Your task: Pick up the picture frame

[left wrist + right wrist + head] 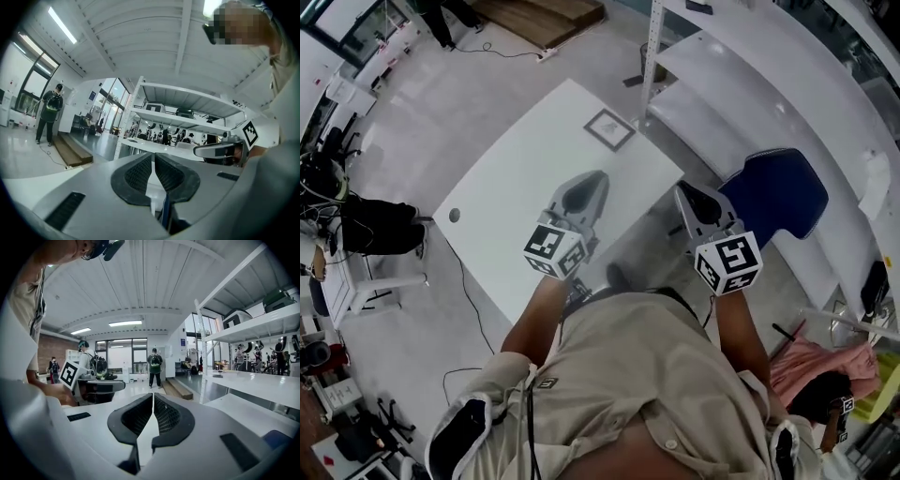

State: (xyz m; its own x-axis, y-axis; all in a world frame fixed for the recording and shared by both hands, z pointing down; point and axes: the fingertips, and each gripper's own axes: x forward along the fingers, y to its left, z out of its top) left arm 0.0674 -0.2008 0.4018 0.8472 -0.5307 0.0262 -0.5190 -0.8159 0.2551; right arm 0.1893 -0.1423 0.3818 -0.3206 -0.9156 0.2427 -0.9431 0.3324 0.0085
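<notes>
The picture frame [609, 128], small with a grey border, lies flat near the far corner of the white table [516, 187]. My left gripper [593, 180] hovers over the table's near right part, a short way short of the frame, jaws shut and holding nothing. My right gripper [686, 194] hangs off the table's right edge, over the floor, also shut and empty. Both gripper views look level across the room; the frame does not show in either. In the left gripper view the left gripper [153, 157] shows pads together; likewise the right gripper [153, 397].
White shelving [750, 84] stands right of the table, with a blue chair [778, 192] below it. A black bag [380, 225] and cables sit on the left. A round hole [454, 215] marks the table's left corner. People stand far off [154, 364].
</notes>
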